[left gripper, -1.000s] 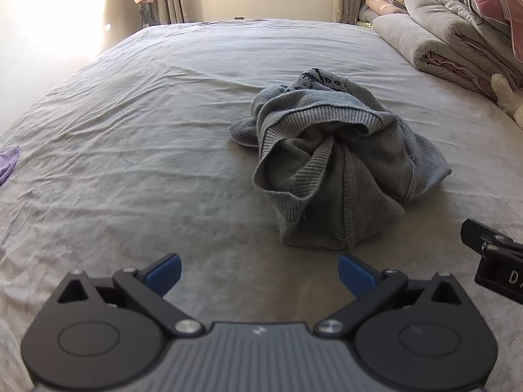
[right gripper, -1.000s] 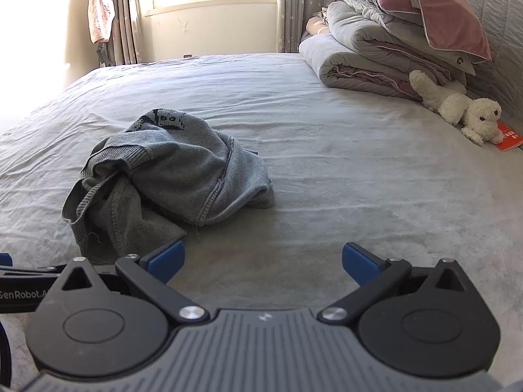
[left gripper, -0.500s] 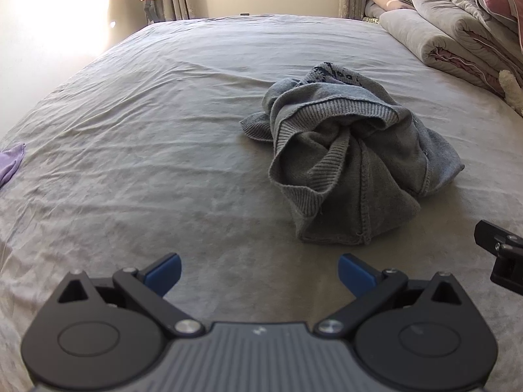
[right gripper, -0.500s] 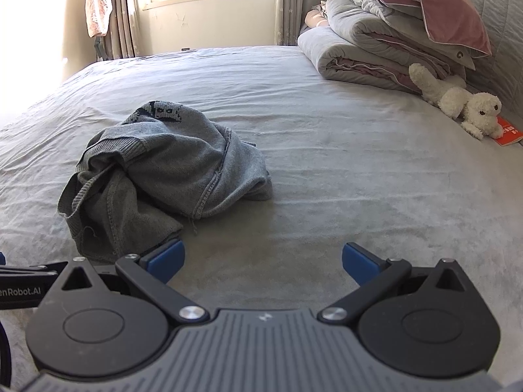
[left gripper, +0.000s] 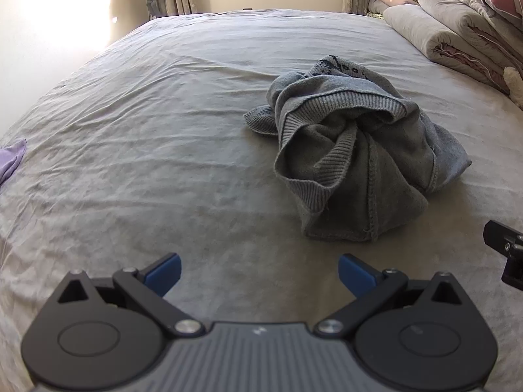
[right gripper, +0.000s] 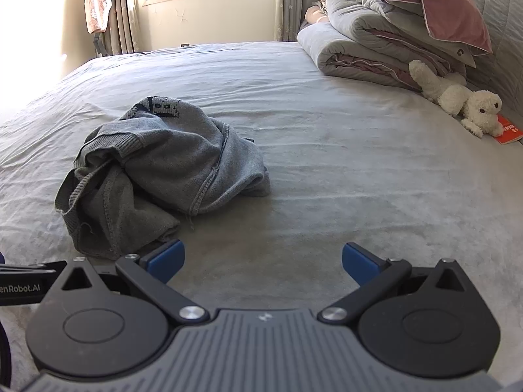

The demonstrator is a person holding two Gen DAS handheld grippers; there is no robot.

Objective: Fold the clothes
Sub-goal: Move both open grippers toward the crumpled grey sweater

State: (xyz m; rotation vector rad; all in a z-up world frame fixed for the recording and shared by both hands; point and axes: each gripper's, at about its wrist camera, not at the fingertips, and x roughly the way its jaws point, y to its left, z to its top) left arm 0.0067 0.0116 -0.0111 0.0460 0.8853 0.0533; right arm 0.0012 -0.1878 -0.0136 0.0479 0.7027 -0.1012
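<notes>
Sweater (left gripper: 359,150): grey knit cloth, ribbed hems, matt. Bed (left gripper: 147,137) sheet: soft, wrinkled, matt cloth. Tongs (right gripper: 263,259): matt black plastic, blue pads (right gripper: 165,258), shiny metal rivets. Plush toy (right gripper: 457,98): fuzzy.

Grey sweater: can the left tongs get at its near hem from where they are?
Probably yes. The left tongs are open and empty, and only bare bed sheet lies between them and the crumpled grey sweater, which sits ahead, slightly to the right.

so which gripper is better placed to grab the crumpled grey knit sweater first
Right, probably. The right gripper is open, its left fingertip at the edge of the crumpled grey knit sweater; the left gripper is open and farther off.
</notes>
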